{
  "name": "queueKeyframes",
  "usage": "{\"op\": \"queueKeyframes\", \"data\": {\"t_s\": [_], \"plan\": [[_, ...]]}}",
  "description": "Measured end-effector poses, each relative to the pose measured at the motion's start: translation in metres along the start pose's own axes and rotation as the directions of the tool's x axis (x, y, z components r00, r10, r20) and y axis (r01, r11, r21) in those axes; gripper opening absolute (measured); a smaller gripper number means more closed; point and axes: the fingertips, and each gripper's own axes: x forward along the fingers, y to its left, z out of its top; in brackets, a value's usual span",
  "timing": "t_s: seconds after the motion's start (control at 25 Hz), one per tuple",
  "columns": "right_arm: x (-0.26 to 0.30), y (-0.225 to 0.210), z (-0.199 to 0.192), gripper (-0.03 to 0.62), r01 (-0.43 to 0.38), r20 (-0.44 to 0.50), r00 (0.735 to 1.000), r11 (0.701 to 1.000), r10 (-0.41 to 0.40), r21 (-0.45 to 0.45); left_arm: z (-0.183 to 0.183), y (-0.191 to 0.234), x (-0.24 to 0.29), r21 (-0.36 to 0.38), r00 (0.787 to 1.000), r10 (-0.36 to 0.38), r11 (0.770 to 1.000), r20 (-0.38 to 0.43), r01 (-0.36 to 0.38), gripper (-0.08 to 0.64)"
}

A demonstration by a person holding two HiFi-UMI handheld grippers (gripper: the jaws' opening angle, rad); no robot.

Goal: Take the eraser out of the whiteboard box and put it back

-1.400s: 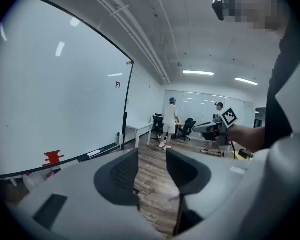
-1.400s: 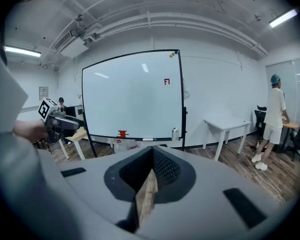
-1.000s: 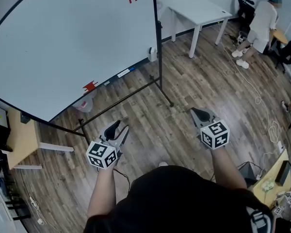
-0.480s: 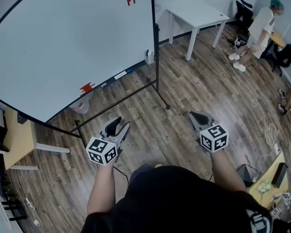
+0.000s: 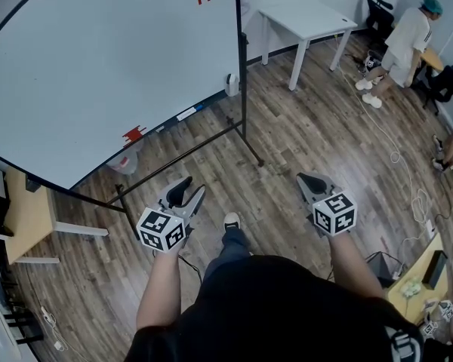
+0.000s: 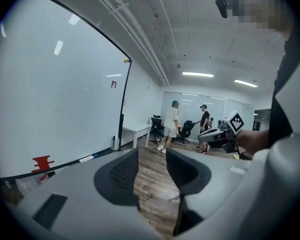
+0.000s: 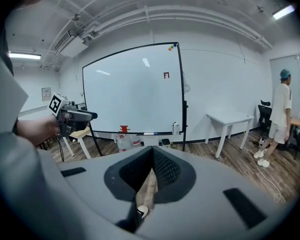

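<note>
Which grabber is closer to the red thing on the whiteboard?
Left. The left gripper hangs in front of the red thing, a bit right of it; the right gripper is much farther right.

top (image 5: 287,308) — black, with white print (image 5: 402,343) at the right shoulder | trousers (image 5: 232,249): dark blue | shoe (image 5: 231,221): white, dark opening | left gripper (image 5: 187,193) and right gripper (image 5: 310,180): smooth grey shells tapering forward, black grid-textured pads | cube (image 5: 160,230) on each — white, black square markers

Whiteboard box (image 5: 232,85): small, white, upright. Sits at lower right corner of whiteboard (image 5: 98,66), just beside its dark post. Eraser: too small to make out.
</note>
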Motion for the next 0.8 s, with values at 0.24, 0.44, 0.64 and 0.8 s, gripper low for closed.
{"op": "queueKeyframes", "data": {"t_s": [0.24, 0.44, 0.64, 0.8], "plan": [[0.007, -0.017, 0.006, -0.005, 0.027, 0.003, 1.000, 1.000, -0.027, 0.004, 0.005, 0.010, 0.017, 0.013, 1.000, -0.007, 1.000, -0.002, 0.007, 0.167], [0.023, -0.025, 0.015, -0.005, 0.023, 0.005, 1.000, 1.000, -0.023, 0.007, 0.008, 0.020, 0.033, 0.010, 1.000, -0.017, 1.000, -0.009, 0.018, 0.169], [0.044, -0.034, 0.023, -0.005, 0.021, -0.001, 1.000, 1.000, -0.021, 0.014, 0.011, 0.039, 0.048, 0.009, 1.000, -0.021, 1.000, -0.023, 0.021, 0.171], [0.061, -0.044, 0.029, -0.005, 0.022, -0.008, 1.000, 1.000, -0.022, 0.022, 0.014, 0.054, 0.064, 0.011, 0.999, -0.026, 1.000, -0.038, 0.027, 0.172]]}}
